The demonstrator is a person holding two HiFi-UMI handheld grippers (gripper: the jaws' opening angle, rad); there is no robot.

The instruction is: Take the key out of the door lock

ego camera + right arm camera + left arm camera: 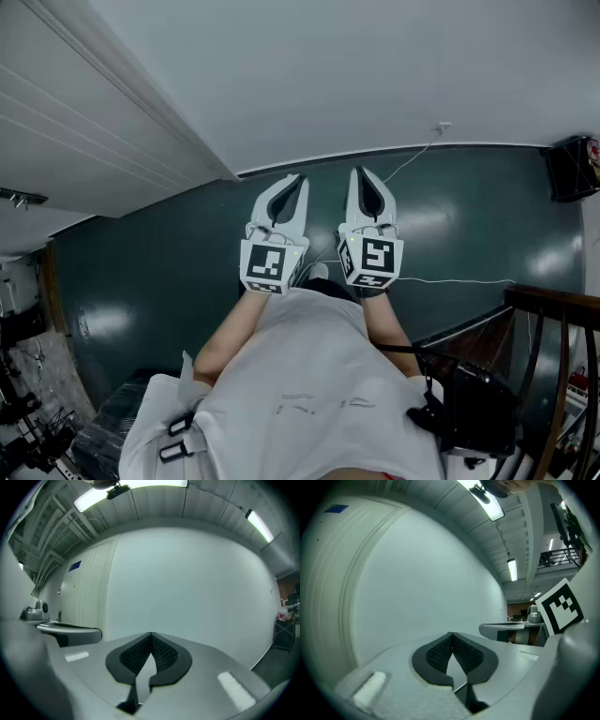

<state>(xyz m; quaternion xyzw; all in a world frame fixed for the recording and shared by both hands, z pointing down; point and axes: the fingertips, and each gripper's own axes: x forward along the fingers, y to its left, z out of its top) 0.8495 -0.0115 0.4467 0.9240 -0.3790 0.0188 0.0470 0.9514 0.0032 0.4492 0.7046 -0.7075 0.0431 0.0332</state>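
Note:
No key or door lock shows clearly in any view. A white panelled door [84, 141] stands at the left, and the right gripper view catches it [89, 597] with a small blue sign [75, 566]. Side by side in front of the person's body, both grippers point at a plain white wall [375, 75]. My left gripper [298, 178] is shut with nothing between its jaws, and its own view [451, 634] shows the dark pads meeting. My right gripper [361, 172] is likewise shut and empty [151, 633]. Each gripper's view shows the other beside it.
The floor [187, 272] is dark green, with a thin white cable [450, 281] running across it. A black box [572, 169] sits by the wall at the right. A wooden railing [553, 309] stands at the right, and dark clutter [28, 412] at the lower left.

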